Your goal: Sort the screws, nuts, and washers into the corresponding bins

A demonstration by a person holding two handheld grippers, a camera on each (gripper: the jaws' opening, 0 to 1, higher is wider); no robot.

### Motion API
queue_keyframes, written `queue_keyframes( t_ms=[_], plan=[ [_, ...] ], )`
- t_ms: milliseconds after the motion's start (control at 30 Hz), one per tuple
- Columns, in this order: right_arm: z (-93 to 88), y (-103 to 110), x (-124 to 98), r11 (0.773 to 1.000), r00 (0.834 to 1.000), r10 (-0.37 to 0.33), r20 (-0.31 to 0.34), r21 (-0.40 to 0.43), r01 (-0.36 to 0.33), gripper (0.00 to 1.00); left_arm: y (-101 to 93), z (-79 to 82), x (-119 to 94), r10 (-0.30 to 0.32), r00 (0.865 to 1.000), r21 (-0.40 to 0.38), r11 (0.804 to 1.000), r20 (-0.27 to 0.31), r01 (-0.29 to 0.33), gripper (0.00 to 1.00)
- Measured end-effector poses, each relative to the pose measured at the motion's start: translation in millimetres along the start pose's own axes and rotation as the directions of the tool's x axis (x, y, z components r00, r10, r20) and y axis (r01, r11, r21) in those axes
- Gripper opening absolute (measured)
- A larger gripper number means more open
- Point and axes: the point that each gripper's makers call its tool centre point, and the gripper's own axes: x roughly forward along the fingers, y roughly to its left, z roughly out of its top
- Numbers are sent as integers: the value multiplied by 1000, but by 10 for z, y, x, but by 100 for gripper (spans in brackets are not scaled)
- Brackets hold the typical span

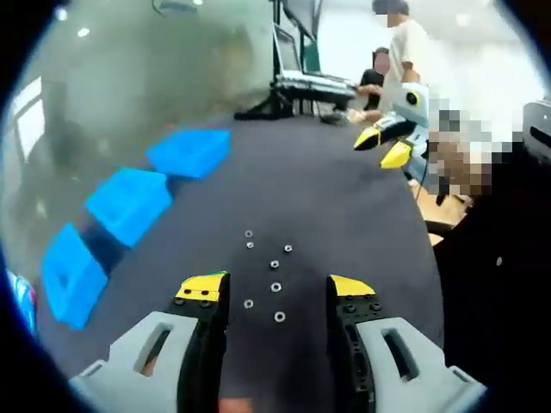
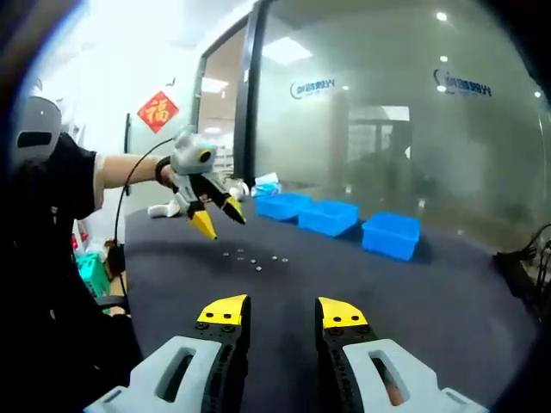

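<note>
Looking across the dark table [image 1: 344, 206], I see it stretch wide under both grippers; along its far edge, by a glass wall [image 2: 387, 112], three blue bins [image 1: 129, 202] sit in a row, each apart from the next; my left gripper [image 1: 277, 291] hangs above the table with its yellow-tipped jaws spread and nothing between them; my right gripper [image 2: 277, 311] is likewise released, jaws parted over bare cloth; in the right gripper view the left gripper points down over the parts; smallest of all, the loose hardware [image 1: 274, 275] lies scattered mid-table, just ahead of my left jaws, well apart from the bins; I cannot tell screws from nuts or washers.
</note>
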Motion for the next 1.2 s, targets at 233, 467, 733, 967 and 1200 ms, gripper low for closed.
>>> queue_keyframes(
  t_ms=[233, 467, 733, 967, 1200],
  plan=[
    [-23, -1, -6, 1000, 1000, -2, 9, 11, 2, 27, -44, -70, 241, -32, 988, 74, 996, -149, 43, 35],
    [-42, -6, -12, 1000, 1000, -2, 18, 22, 2, 27, -99, -86, 412, -57, 975, 101, 992, -216, 80, 33],
    [-64, -3, -18, 1000, 1000, 2, 22, 28, -3, 27, -82, -134, 483, -72, 959, 107, 989, -275, 105, 31],
    [-83, -3, -18, 999, 1000, 4, 24, 33, -5, 27, -29, -172, 555, -77, 949, 101, 988, -305, 112, 26],
    [-102, -25, -28, 999, 1000, -1, 26, 41, 0, 27, 3, -193, 602, -79, 945, 86, 990, -317, 112, 23]
  ],
)
